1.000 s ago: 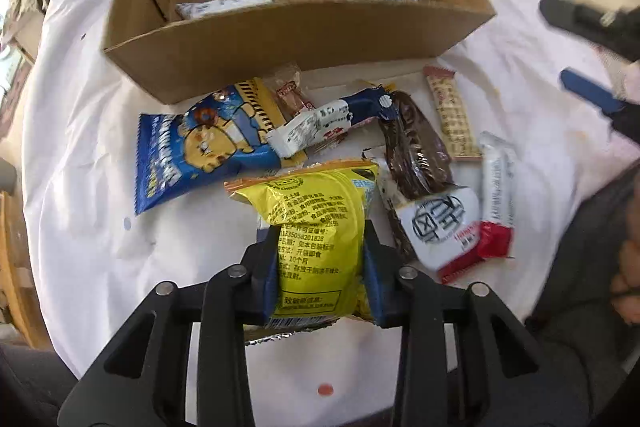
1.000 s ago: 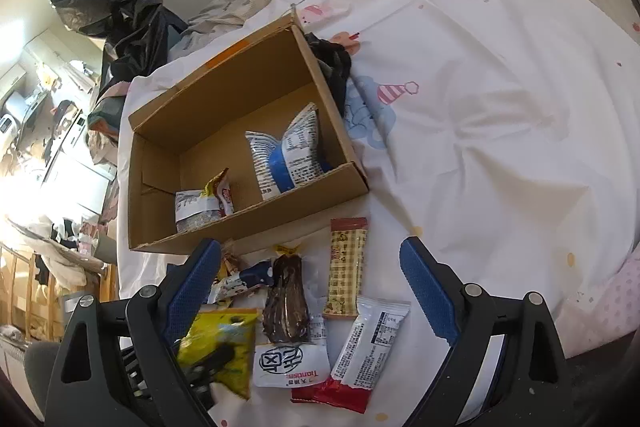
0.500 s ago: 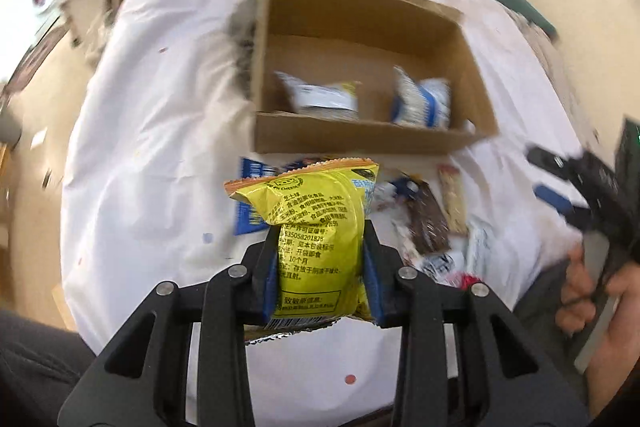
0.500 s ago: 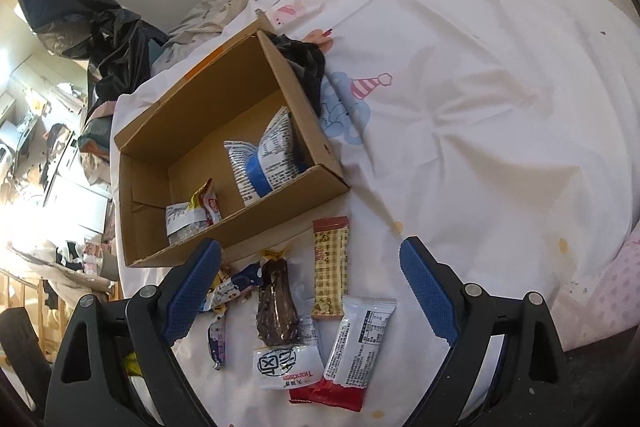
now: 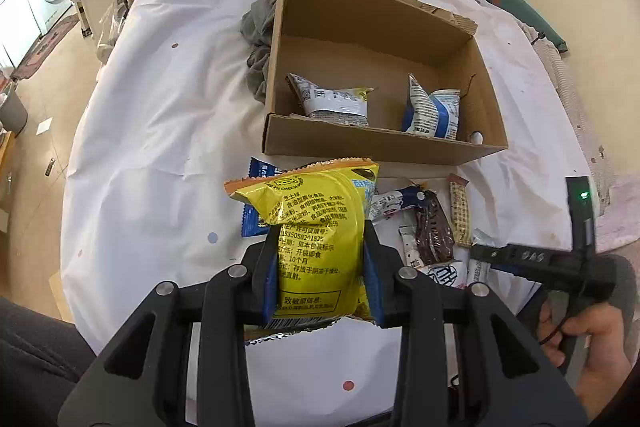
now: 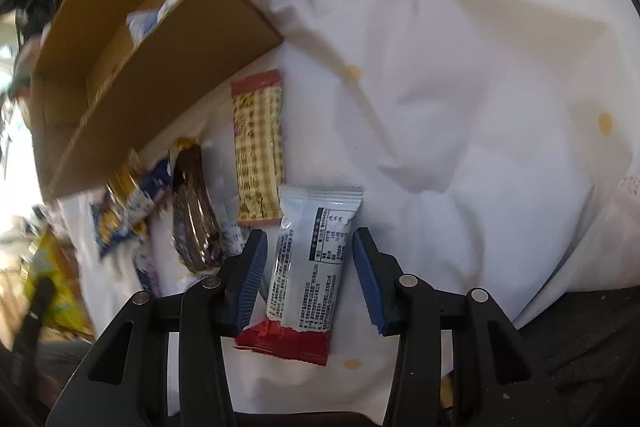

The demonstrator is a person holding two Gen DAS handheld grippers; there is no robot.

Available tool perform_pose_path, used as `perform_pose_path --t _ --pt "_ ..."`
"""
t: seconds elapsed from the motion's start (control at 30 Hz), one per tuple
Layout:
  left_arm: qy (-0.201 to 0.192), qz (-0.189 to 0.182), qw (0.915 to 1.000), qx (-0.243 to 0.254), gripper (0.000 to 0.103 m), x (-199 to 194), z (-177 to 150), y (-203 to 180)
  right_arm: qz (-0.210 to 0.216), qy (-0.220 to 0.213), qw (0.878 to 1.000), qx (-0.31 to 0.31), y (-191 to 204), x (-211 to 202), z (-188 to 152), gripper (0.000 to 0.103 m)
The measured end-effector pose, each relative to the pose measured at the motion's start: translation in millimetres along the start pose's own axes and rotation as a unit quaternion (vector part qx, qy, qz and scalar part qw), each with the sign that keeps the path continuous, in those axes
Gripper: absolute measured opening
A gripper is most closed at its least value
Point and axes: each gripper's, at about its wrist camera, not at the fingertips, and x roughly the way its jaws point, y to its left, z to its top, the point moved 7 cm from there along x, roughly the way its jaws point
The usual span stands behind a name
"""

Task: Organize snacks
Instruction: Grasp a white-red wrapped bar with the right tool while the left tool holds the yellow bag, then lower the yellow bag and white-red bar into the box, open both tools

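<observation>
A light, puffy, crinkly yellow foil snack bag is held by its lower half in the left gripper short of the open brown cardboard box, while the right gripper is spread wide around a slippery white-and-red sachet on the sheet.

My left view is sharp and evenly daylit; my right view is motion-blurred, with glare blown out at its left edge. Fisheye bending and dark corners frame both.
</observation>
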Motion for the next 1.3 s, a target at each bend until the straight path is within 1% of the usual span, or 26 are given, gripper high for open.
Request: perform_pose_path --t 0.03,0.07,0.17,0.2,0.23,0.3,0.33,0.47,0.57,0.63,0.73,0.8,0.97,1.07,1.3 --pt "0.002 -0.004 1.0000 -0.001 0.031 0 0 -1 -0.011 -0.001 1.000 -0.008 1 1 0 0.033" --pt "0.003 -0.008 1.0000 -0.002 0.031 1 0 -2 -0.015 -0.007 1.000 -0.013 2 0 0 0.033" --pt "0.003 -0.020 0.9997 -0.010 0.031 0 1 -1 0.010 -0.042 0.999 -0.021 8 -17 2 0.033" --pt "0.003 -0.026 0.9996 -0.015 0.031 -1 2 -1 0.034 -0.061 0.997 -0.027 13 -26 3 0.033" --pt "0.003 -0.028 0.9994 -0.018 0.031 -1 2 0 0.049 -0.072 0.996 -0.031 17 -32 3 0.033" --pt "0.000 -0.028 0.9994 -0.020 0.031 -1 3 0 0.072 -0.107 0.990 -0.050 27 -50 4 0.033" --pt "-0.001 -0.027 0.9994 -0.020 0.031 -1 4 -1 0.096 -0.123 0.986 -0.061 34 -60 3 0.033" --pt "-0.012 -0.024 0.9995 -0.018 0.031 -2 4 -3 0.151 -0.156 0.973 -0.083 50 -84 3 0.033" --pt "-0.031 -0.022 0.9992 -0.014 0.031 -9 8 -5 0.175 -0.175 0.964 -0.099 59 -97 5 0.033" --pt "-0.044 -0.022 0.9988 -0.010 0.031 -15 14 -7 0.186 -0.189 0.958 -0.109 72 -104 10 0.033" --pt "-0.061 -0.018 0.9980 -0.004 0.031 -24 26 -8 0.205 -0.201 0.950 -0.121 85 -111 19 0.033" --pt "-0.065 -0.016 0.9977 -0.003 0.031 -26 36 -11 0.219 -0.202 0.946 -0.130 94 -113 25 0.033" --pt "-0.063 -0.022 0.9978 0.000 0.031 -25 60 -19 0.217 -0.215 0.939 -0.155 111 -120 40 0.033" --pt "-0.072 -0.005 0.9970 0.027 0.031 -21 78 -23 0.215 -0.221 0.938 -0.158 116 -121 54 0.033" --pt "-0.089 0.020 0.9935 0.068 0.031 -12 121 -29 0.203 -0.231 0.937 -0.163 123 -119 91 0.033"
